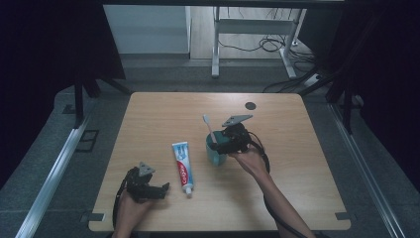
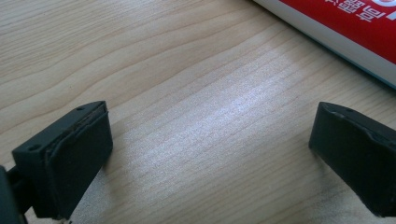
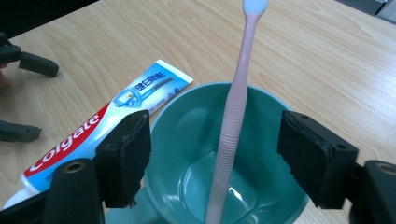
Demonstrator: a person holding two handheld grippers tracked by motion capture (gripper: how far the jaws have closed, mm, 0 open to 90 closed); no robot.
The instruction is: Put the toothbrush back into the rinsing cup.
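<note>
**Toothbrush upright in the cup**

The pale pink plastic toothbrush (image 3: 232, 116) stands nearly upright (head up) in the teal round cup (image 3: 261, 196) at mid-desk. The right tool (image 3: 215, 154) gapes around it, untouching. A red-and-white toothpaste tube (image 1: 183, 166) lies left; the left tool (image 2: 210, 154) is open.

A toothpaste tube (image 1: 183, 166) lies flat on the wooden table (image 1: 297, 148).
</note>
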